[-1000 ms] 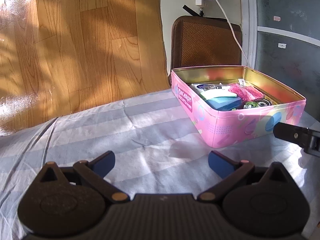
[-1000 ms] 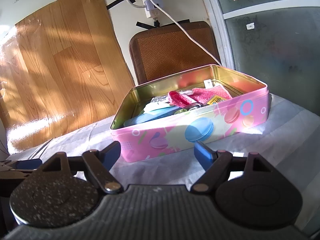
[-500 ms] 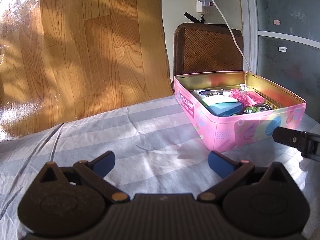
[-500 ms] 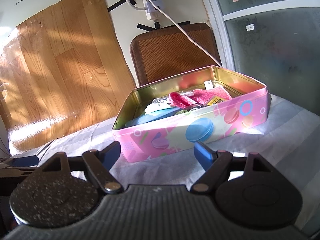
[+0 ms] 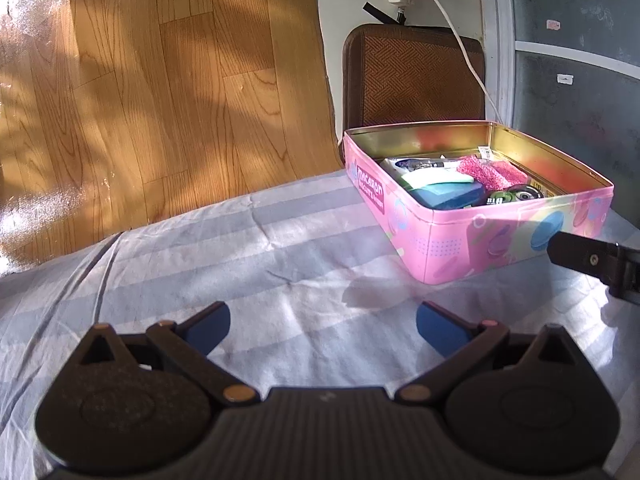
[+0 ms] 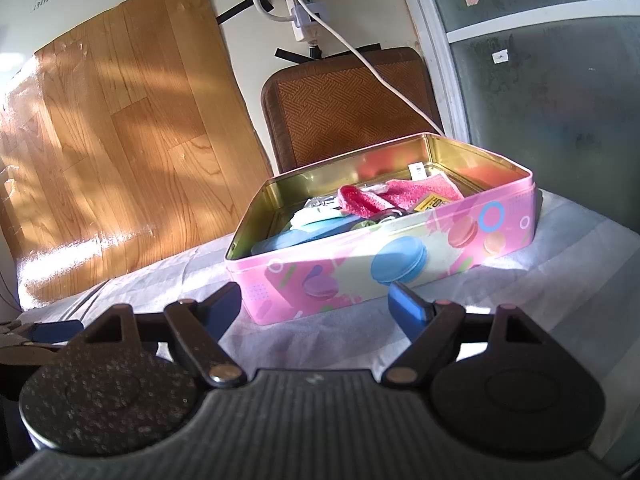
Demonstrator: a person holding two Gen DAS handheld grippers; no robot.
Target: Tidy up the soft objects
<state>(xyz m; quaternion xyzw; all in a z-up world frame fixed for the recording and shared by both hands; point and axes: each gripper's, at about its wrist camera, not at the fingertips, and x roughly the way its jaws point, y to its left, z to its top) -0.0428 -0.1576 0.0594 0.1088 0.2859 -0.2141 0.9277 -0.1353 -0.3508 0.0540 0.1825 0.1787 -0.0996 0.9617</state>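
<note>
An open pink tin box [image 5: 496, 236] [image 6: 400, 260] with macaron prints stands on the pale striped sheet [image 5: 248, 248]. Inside lie a pink knitted cloth [image 5: 494, 170] [image 6: 384, 198], a blue pouch [image 5: 452, 196] [image 6: 304, 234], a white pack and dark round items. My left gripper [image 5: 322, 326] hovers open and empty over the sheet, left of the tin. My right gripper [image 6: 316, 308] is open and empty just in front of the tin's long side; one of its fingers [image 5: 588, 260] shows at the right edge of the left wrist view.
A brown woven cushion [image 5: 416, 76] [image 6: 352, 108] leans on the wall behind the tin. A white power cord [image 6: 376, 72] hangs from a taped power strip [image 6: 300, 8]. A wood-pattern sheet [image 5: 140, 80] covers the wall at left; a frosted glass panel [image 6: 552, 92] stands at right.
Both views have drifted slightly, so the tin sits a little lower and further right in frame. Both grippers stay open and empty.
</note>
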